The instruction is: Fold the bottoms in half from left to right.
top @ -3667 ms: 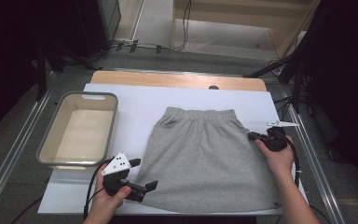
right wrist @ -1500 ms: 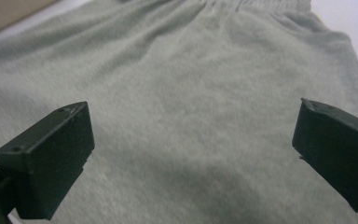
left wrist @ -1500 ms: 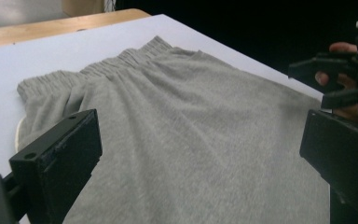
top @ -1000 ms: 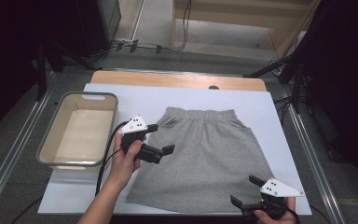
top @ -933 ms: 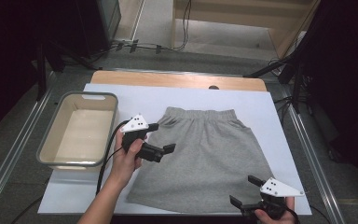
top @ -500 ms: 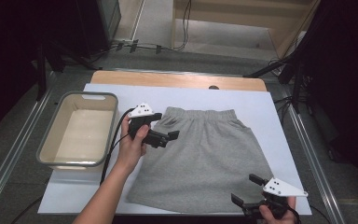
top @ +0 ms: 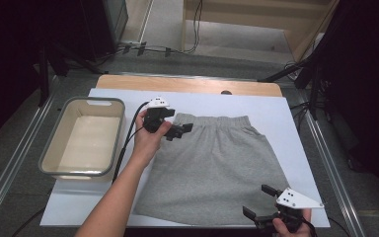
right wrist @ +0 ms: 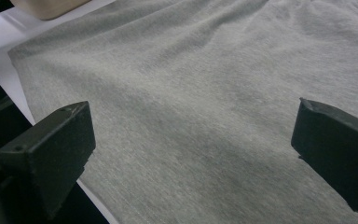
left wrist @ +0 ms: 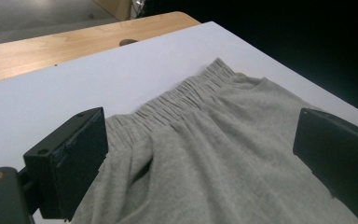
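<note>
- One right gripper [top: 261, 202], held in a hand at the near edge of the white sheet [top: 286, 113], sits just at the near right corner of the grey skirt [top: 212, 168]; its jaws are spread wide, with nothing between them.
- In the right gripper view, the two black jaws stand far apart above the skirt's plain grey cloth [right wrist: 205, 93] (none of it is pinched).
- One grey skirt lies flat in the middle of the white sheet, hem toward the person, gathered waistband [top: 222, 121] at the far side.
- One left gripper [top: 180, 131], in the person's left hand [top: 148, 140] at the end of a bare forearm, hovers over the skirt's far left corner, by the waistband; its jaws are spread and grip nothing.
- In the left gripper view, the open jaws frame the ruffled waistband [left wrist: 182, 98] and a fold beside it.
- One empty beige tub [top: 84, 138] stands left of the skirt, well apart from it.
- Beyond the skirt, a strip of wooden tabletop [top: 187, 84] shows past the sheet.
- Nothing lies on the skirt or blocks either gripper's way to it.
</note>
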Available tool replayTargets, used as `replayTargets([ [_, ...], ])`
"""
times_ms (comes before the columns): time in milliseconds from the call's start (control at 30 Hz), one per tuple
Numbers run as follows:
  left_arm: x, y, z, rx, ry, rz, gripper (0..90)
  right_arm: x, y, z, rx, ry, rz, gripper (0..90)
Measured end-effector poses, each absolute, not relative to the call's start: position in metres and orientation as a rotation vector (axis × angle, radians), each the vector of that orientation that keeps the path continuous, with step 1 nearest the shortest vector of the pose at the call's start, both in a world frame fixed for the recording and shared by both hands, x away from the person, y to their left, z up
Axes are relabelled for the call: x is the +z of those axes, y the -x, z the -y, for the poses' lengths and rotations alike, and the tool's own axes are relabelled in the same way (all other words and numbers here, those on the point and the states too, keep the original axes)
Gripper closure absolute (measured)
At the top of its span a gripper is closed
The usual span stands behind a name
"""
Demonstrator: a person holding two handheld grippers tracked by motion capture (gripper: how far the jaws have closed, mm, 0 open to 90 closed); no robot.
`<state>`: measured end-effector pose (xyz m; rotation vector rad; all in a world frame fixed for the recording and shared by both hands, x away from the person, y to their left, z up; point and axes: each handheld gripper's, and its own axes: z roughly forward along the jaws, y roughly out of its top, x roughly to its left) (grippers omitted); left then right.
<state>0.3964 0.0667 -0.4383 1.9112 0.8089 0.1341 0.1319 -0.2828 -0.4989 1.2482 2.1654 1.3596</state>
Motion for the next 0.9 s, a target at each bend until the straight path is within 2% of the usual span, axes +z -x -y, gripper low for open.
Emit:
replayTargets([
  [133,-0.445,-0.409,-0.062,0.162,-1.962,-0.864,12.6,-0.499,-0.132,0.282,1.356,-1.242,-2.173,0.0],
  [500,-0.47,-0.445,-0.06,0.162,-2.019,-1.002,29.8,-0.5,-0.133,0.284,1.352,-1.249,-2.174,0.0],
  [900,-0.492,-0.457,-0.057,0.177,-2.071,-1.106,38.3,-0.501,-0.134,0.281,1.344,-1.239,-2.185,0.0],
])
